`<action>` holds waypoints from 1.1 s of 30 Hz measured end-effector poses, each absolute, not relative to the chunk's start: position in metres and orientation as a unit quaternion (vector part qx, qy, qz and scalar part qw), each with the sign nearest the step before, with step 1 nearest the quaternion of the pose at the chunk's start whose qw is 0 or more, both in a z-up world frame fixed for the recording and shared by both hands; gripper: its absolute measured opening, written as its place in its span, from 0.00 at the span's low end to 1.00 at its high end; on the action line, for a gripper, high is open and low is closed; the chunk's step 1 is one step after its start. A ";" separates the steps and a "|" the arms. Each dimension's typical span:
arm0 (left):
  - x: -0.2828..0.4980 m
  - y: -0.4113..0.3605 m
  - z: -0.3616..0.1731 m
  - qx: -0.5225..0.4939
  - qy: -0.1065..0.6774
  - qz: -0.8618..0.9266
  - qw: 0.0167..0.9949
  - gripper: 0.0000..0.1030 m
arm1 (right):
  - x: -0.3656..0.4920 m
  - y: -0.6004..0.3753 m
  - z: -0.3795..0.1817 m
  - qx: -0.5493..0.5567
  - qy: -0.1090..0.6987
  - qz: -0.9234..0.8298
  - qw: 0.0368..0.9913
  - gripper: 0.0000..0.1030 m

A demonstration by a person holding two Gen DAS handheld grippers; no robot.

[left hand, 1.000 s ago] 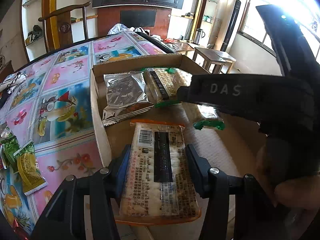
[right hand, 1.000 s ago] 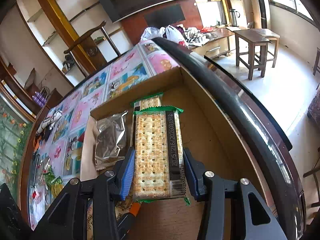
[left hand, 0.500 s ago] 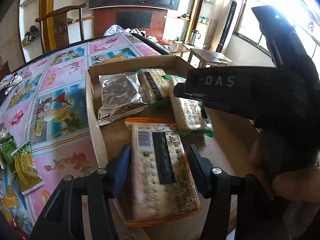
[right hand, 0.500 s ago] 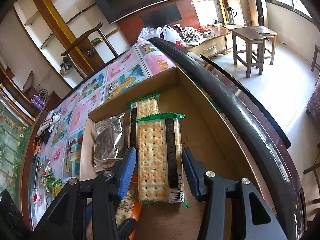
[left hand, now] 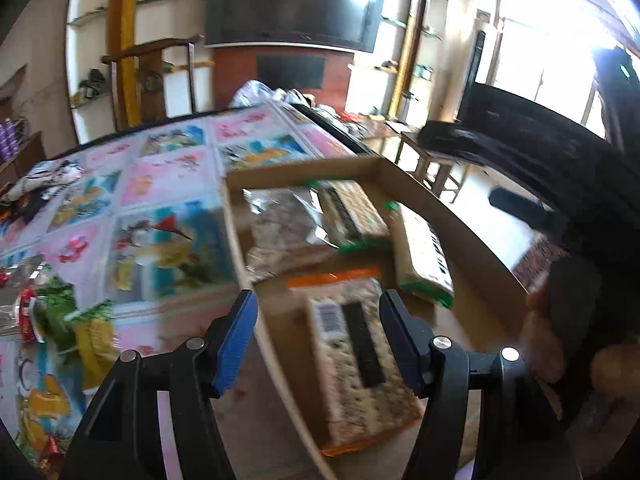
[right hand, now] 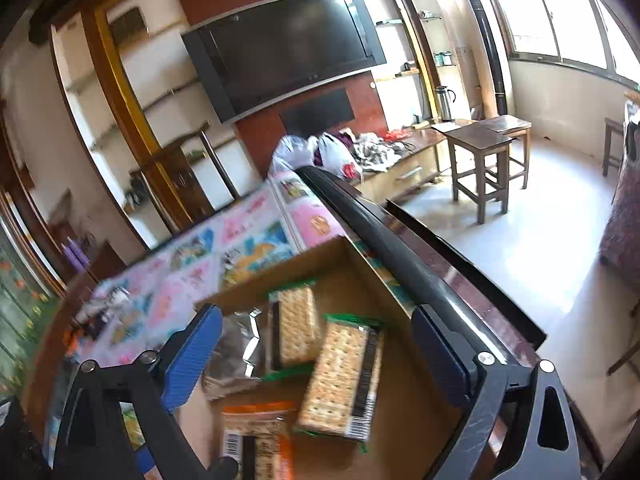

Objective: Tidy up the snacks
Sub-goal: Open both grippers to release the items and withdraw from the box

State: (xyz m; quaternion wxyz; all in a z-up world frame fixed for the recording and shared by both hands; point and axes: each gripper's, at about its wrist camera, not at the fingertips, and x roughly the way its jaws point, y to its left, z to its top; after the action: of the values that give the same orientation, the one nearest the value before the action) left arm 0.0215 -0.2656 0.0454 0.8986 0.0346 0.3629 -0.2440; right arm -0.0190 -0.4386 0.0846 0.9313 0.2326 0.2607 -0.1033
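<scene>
Now both jaws just opened, spread; cracker packs (right hand: 344,380) lie free below in box (right hand: 384,300)

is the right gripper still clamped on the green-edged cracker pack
No: the right gripper has just opened wide, and the green-edged cracker pack lies free in the cardboard box, clear of both pads.
</scene>
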 end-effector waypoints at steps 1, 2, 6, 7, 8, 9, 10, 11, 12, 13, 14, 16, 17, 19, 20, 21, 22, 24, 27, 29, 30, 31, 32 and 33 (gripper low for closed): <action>0.023 -0.262 0.047 0.031 0.360 -0.237 0.902 0.60 | -0.019 -0.439 0.085 0.240 0.259 -0.096 0.931 0.95; 0.024 -0.258 0.049 0.028 0.358 -0.231 0.904 0.61 | -0.019 -0.440 0.085 0.248 0.258 -0.091 0.929 0.95; 0.032 -0.244 0.055 0.010 0.355 -0.214 0.910 0.61 | -0.022 -0.442 0.086 0.277 0.239 -0.065 0.928 0.95; 0.034 -0.241 0.055 0.009 0.355 -0.211 0.911 0.61 | -0.022 -0.438 0.088 0.262 0.236 -0.066 0.934 0.95; 0.036 -0.237 0.057 0.007 0.354 -0.206 0.912 0.61 | -0.023 -0.434 0.090 0.250 0.231 -0.066 0.938 0.95; 0.037 -0.235 0.058 0.004 0.352 -0.203 0.914 0.61 | -0.025 -0.430 0.092 0.241 0.226 -0.065 0.942 0.95; 0.038 -0.231 0.060 0.000 0.351 -0.198 0.915 0.61 | -0.026 -0.426 0.094 0.235 0.219 -0.059 0.945 0.95; 0.041 -0.227 0.061 -0.005 0.350 -0.193 0.916 0.61 | -0.027 -0.422 0.096 0.229 0.212 -0.047 0.949 0.95; 0.043 -0.224 0.061 -0.009 0.350 -0.190 0.917 0.61 | -0.027 -0.417 0.097 0.225 0.207 -0.036 0.952 0.95; 0.045 -0.219 0.063 -0.014 0.350 -0.184 0.918 0.61 | -0.028 -0.414 0.097 0.225 0.203 -0.029 0.953 0.95; 0.047 -0.215 0.064 -0.018 0.350 -0.178 0.920 0.61 | -0.028 -0.411 0.096 0.229 0.198 -0.021 0.953 0.95; 0.049 -0.208 0.065 -0.025 0.349 -0.169 0.921 0.61 | -0.030 -0.408 0.094 0.253 0.184 0.010 0.950 0.95; 0.050 -0.203 0.067 -0.029 0.347 -0.163 0.923 0.61 | -0.030 -0.406 0.092 0.264 0.184 0.022 0.947 0.91; 0.051 -0.196 0.069 -0.034 0.344 -0.155 0.925 0.61 | -0.028 -0.403 0.089 0.273 0.186 0.032 0.943 0.75; 0.051 -0.191 0.071 -0.036 0.342 -0.150 0.927 0.61 | -0.027 -0.401 0.088 0.274 0.188 0.042 0.942 0.68; 0.051 -0.185 0.073 -0.041 0.339 -0.144 0.929 0.61 | -0.027 -0.400 0.086 0.277 0.187 0.049 0.941 0.62; 0.051 -0.180 0.074 -0.043 0.337 -0.141 0.930 0.61 | -0.026 -0.399 0.085 0.283 0.185 0.057 0.939 0.58; 0.047 -0.168 0.078 -0.044 0.333 -0.130 0.933 0.61 | -0.023 -0.395 0.082 0.289 0.191 0.084 0.934 0.46; 0.040 -0.142 0.081 -0.054 0.340 -0.116 0.932 0.61 | -0.023 -0.381 0.082 0.271 0.191 0.118 0.936 0.36; 0.033 -0.119 0.081 -0.065 0.351 -0.113 0.927 0.61 | -0.023 -0.361 0.084 0.241 0.209 0.154 0.935 0.34; 0.030 -0.107 0.081 -0.070 0.355 -0.111 0.926 0.61 | -0.024 -0.348 0.083 0.224 0.220 0.171 0.934 0.34; 0.025 -0.094 0.081 -0.073 0.356 -0.108 0.925 0.61 | -0.025 -0.337 0.082 0.213 0.232 0.185 0.931 0.34; 0.021 -0.083 0.082 -0.073 0.356 -0.102 0.926 0.61 | -0.026 -0.323 0.079 0.200 0.250 0.204 0.925 0.34; 0.014 -0.066 0.082 -0.074 0.355 -0.090 0.928 0.61 | -0.028 -0.307 0.076 0.186 0.265 0.222 0.920 0.35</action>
State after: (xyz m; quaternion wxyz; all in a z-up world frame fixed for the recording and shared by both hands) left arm 0.0142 -0.0661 0.0823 0.9276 -0.0735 0.3551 -0.0897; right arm -0.0277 -0.3068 0.0765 0.9197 0.1863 0.2650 0.2218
